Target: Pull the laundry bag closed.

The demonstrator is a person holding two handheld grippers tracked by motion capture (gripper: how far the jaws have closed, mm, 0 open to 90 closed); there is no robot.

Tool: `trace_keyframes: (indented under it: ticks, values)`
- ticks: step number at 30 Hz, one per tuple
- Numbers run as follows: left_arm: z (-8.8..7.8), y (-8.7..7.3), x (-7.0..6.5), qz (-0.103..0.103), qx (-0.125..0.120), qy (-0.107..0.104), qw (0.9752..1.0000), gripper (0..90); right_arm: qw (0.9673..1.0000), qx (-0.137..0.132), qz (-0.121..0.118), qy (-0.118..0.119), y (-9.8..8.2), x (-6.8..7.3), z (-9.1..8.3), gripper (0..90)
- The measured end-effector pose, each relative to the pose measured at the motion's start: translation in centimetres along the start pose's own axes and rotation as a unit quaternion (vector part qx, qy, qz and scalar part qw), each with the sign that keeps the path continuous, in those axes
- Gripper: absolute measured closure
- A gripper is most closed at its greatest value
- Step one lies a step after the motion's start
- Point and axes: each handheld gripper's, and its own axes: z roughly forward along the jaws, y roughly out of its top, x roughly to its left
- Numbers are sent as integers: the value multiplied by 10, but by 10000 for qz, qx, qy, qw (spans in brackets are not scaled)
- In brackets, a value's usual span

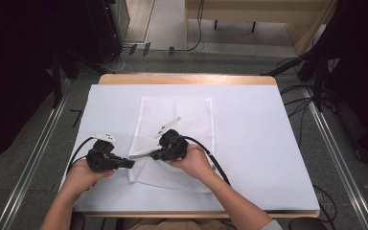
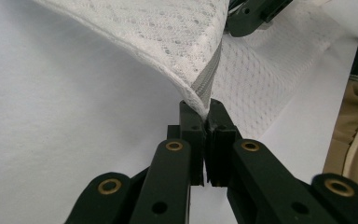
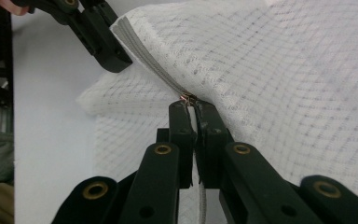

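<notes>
High view: on the desk's [image 1: 249, 143] near-left part lies a white mesh laundry bag [image 1: 182, 120]. Left gripper [image 1: 130, 164] clamps its lifted left edge at the zipper end; right gripper [image 1: 154, 156], just beside, pinches the zipper pull [image 3: 189, 98].

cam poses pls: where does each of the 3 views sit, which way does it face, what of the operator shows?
High view: above the person's side, looking forward and down on the white table; both forearms, left gripper and right gripper show.
Left gripper view: rides the left gripper, looking along its shut jaws at the mesh bag's zipper edge; the other gripper shows top right.
Right gripper view: rides the right gripper, jaws shut on the zipper pull; the other gripper shows top left.
Shared: both gripper views see the same zipper seam from opposite ends.
</notes>
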Motion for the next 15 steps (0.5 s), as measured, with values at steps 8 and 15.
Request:
trace_keyframes:
  ticks: [8,15]
  values:
    - [1,0,1,-18,-10,-30,10000,885,9999,95,-104,-95,-7,-2,-5,883]
    - [1,0,0,13,10,-50,10000,884,9999,82,67,-39,-16,-8,-16,883]
